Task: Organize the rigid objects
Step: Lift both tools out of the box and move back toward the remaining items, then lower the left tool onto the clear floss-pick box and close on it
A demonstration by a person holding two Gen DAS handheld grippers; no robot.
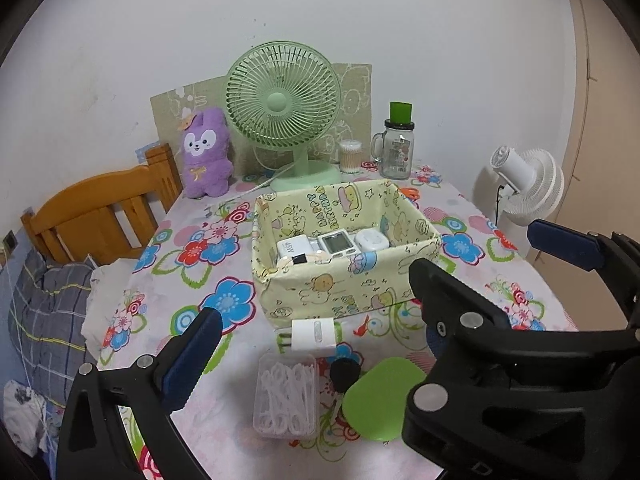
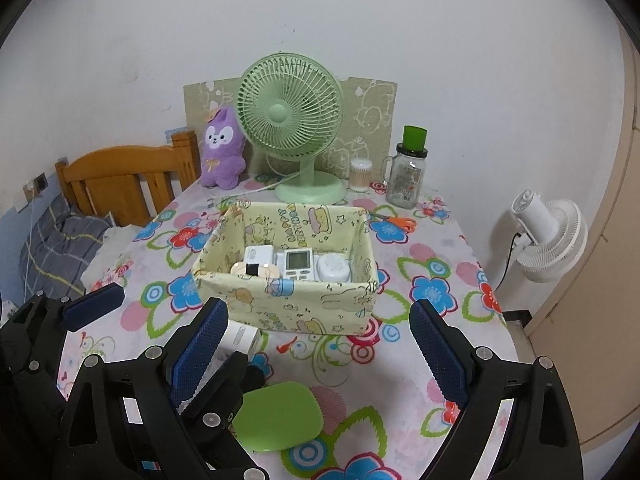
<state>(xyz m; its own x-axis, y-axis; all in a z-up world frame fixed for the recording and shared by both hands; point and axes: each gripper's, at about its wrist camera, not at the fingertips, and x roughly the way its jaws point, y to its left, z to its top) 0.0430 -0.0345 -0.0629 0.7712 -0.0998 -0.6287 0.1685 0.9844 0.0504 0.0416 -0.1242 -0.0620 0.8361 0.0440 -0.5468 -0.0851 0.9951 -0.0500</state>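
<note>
While the right gripper (image 2: 318,348) and left gripper (image 1: 316,312) stand wide and empty, white charger (image 1: 313,335) lies before fabric box (image 1: 344,296): light, stiff, smooth; likely best gripped across flat sides. Floss-pick case (image 1: 286,396): brittle-looking clear plastic.

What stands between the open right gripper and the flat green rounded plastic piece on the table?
Part of the left gripper: one black finger overlaps the green piece's left edge in the right wrist view. Its right side is unobstructed, with bare floral tablecloth before the right gripper.
</note>
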